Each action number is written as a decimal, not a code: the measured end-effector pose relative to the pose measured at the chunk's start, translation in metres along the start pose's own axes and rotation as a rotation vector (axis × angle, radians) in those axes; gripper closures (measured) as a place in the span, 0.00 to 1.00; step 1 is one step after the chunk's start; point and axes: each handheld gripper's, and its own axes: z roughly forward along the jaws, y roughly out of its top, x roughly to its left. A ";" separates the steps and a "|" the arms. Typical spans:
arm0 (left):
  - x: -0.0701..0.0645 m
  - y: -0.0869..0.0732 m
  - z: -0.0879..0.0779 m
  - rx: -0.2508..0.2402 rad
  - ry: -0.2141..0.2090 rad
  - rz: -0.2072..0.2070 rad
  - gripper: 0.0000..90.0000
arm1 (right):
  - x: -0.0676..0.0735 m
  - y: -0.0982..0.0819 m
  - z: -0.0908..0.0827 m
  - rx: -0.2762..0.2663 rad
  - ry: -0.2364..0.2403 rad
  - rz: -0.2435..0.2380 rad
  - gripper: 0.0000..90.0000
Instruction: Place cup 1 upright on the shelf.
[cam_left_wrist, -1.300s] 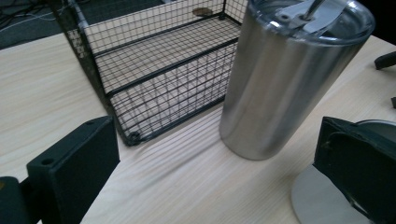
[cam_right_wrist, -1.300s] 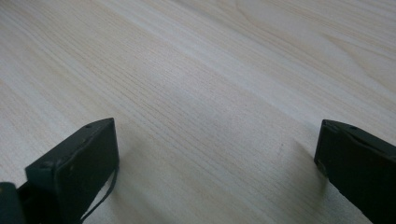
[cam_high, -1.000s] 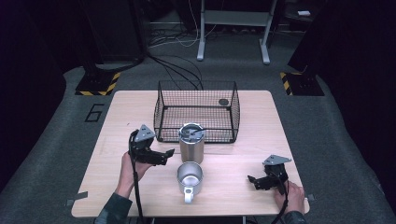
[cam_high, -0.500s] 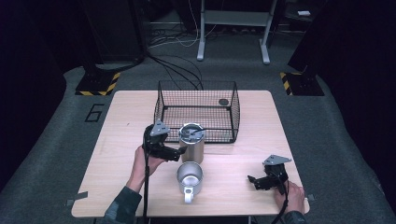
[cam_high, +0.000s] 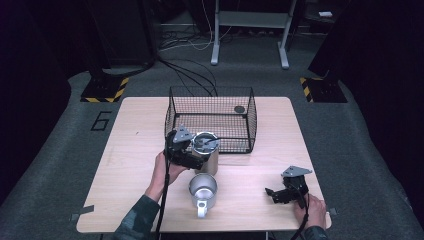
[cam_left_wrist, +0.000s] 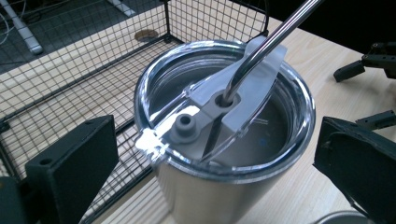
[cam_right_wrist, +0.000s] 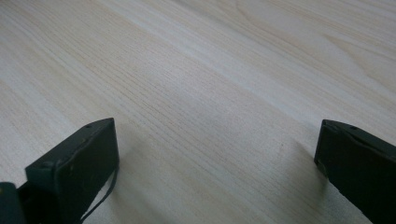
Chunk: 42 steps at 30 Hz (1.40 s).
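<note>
Plywood-look table (cam_high: 135, 150), pale and rounded at the corners, on grey carpet in the high view. Black wire basket (cam_high: 210, 107) toward the far middle of it, square mesh, open on top, with a small dark disc (cam_high: 239, 109) on its floor. Steel tumbler (cam_high: 206, 150) just in front of the basket's near wall, cylindrical, brushed, with a clear lid and a metal straw (cam_high: 210, 143). Left gripper (cam_high: 192, 156) up against the tumbler's left side, held by the left hand (cam_high: 165, 170); jaw spread hard to judge from here. Steel mug (cam_high: 202, 189) just nearer, open mouth up, handle toward the near edge. Right gripper (cam_high: 272, 194) low near the right front corner, in the right hand (cam_high: 312, 210), jaws apart on nothing. Number 6 marked on the carpet left of the table; yellow-black striped tape at two stand feet beyond.

Left gripper view: tumbler (cam_left_wrist: 224, 154) between the two matte black jaws, wide apart, with a gap at each side. Clear plastic lid (cam_left_wrist: 201, 116) with a grey slider and a round nub; polished straw (cam_left_wrist: 261, 42) through its hole, top cut off by the frame. Basket mesh (cam_left_wrist: 70, 93) behind, disc (cam_left_wrist: 145, 35) inside. Mug rim barely showing at the bottom right. Other gripper (cam_left_wrist: 373, 60) far right, partly cut off.

Right gripper view: bare wood grain of the table (cam_right_wrist: 210, 84), jaws spread wide just above it, empty.
</note>
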 end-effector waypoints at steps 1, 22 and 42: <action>0.000 0.000 0.000 0.000 0.000 0.000 0.00 | 0.000 0.000 0.000 0.000 0.000 0.000 0.00; -0.004 0.003 0.024 -0.013 0.015 0.027 0.04 | 0.000 0.000 0.000 0.000 0.001 -0.001 0.00; -0.005 0.006 0.022 0.006 -0.002 0.075 0.05 | 0.000 0.000 0.000 0.010 0.005 -0.004 0.00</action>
